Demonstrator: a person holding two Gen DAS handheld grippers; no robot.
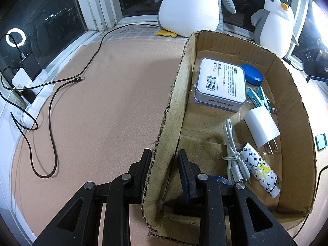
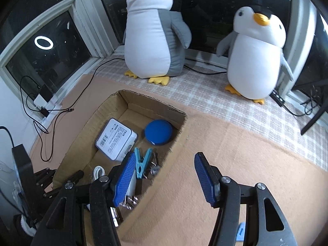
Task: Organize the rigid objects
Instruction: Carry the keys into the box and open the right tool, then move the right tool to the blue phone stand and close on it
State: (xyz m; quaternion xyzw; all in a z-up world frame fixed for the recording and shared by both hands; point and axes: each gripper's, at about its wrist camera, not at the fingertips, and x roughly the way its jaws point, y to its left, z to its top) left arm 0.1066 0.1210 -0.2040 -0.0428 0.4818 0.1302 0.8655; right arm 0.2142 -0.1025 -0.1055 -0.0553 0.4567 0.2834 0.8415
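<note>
The cardboard box [image 1: 291, 94] runs lengthwise near-to-far on the tan mat [image 1: 102, 102], its left wall pinched between the left gripper [image 1: 163, 164] fingers, while the right gripper [image 2: 164, 176] hangs wide open and empty over the box's right wall.

The big penguin's [image 1: 189, 6] head is cut off by the top edge. The charger [image 2: 132, 184] is mostly hidden behind a finger. The box label's [image 1: 224, 78] print cannot be read.

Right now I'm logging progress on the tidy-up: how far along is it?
Mostly done, it seems. The brown cardboard box already holds a white labelled case, a round blue lid, teal clothespins, a white plug charger, a coiled white cable and a patterned tube. The left gripper straddles the box wall; the right gripper is open and empty. A small blue card remains outside.
</note>
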